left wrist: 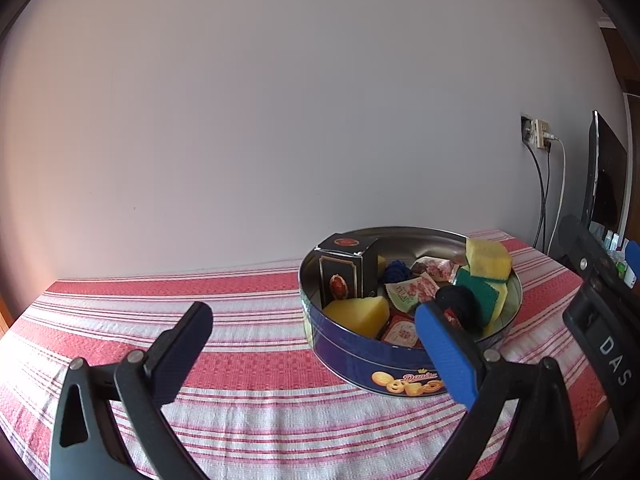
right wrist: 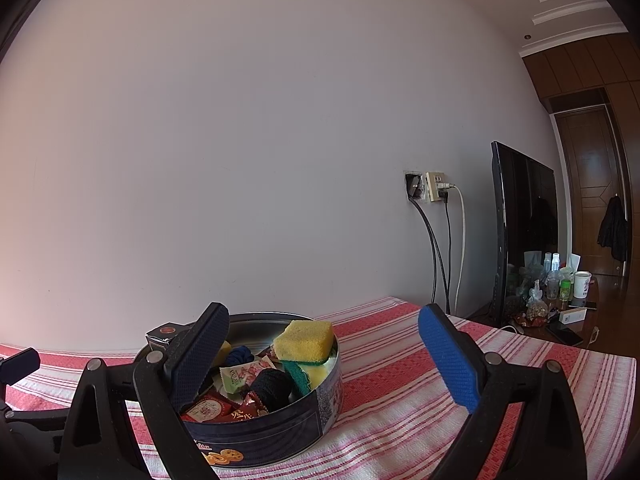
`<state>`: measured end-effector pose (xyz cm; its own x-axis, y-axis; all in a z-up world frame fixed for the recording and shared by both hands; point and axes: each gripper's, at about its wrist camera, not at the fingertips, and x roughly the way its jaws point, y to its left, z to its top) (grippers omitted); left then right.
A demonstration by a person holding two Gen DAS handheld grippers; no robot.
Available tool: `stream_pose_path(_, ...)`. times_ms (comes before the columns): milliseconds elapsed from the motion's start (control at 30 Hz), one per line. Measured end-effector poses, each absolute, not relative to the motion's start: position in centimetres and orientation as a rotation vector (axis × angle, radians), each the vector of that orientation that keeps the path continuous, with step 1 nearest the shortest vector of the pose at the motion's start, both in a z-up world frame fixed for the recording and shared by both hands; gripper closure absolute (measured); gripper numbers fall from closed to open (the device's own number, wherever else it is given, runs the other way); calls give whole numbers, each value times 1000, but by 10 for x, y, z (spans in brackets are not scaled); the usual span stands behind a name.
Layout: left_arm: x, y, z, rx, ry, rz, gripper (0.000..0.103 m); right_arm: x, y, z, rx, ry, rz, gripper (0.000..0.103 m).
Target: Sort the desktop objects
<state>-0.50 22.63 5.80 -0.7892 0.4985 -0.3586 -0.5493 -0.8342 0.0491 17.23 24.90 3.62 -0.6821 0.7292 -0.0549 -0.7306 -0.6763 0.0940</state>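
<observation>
Tin dead ahead of you: the round dark-blue biscuit tin [left wrist: 360, 354] sits on the red-and-white striped cloth of the worktop [left wrist: 248, 364], near the wall, lid off, and it is packed. Your left gripper [left wrist: 316, 350] hangs low over the cloth with its jaws spread wide and nothing between them; its blue-padded finger [left wrist: 446, 354] crosses in front of the tin's near wall, the black one [left wrist: 180, 354] stands over bare cloth to the left of it.

Inside, from your left camera, you get a black upright carton with a red emblem [left wrist: 346, 270] at the left side, a yellow wedge of sponge [left wrist: 360, 316] leaning at the near rim, a small dark-blue knot of cord [left wrist: 396, 271] behind it, a pale sachet with a red floral print [left wrist: 412, 292] in the middle, a black ball of yarn [left wrist: 460, 304] toward the front, and a yellow sponge block [left wrist: 488, 258] stacked on a green-and-yellow scouring sponge [left wrist: 482, 292] at the right rim. Red snack packets [left wrist: 400, 330] lie at the bottom near the front.

Your right gripper [right wrist: 324, 354] is likewise released, jaws far apart and empty. Its dark-padded finger [right wrist: 198, 354] overlaps the tin's left half in the view; whether it touches the rim you cannot tell. Its blue finger [right wrist: 448, 360] stands over open cloth well right of the tin.

Past the worktop's far right edge, a dark flat screen [right wrist: 520, 232] stands by a wall socket with cables [right wrist: 434, 192].
</observation>
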Motion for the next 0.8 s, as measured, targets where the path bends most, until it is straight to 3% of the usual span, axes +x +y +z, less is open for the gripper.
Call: stream_pose_path(800,-4,230,58,-463,202,2495,0,173,249,36,-16,139,2312,5)
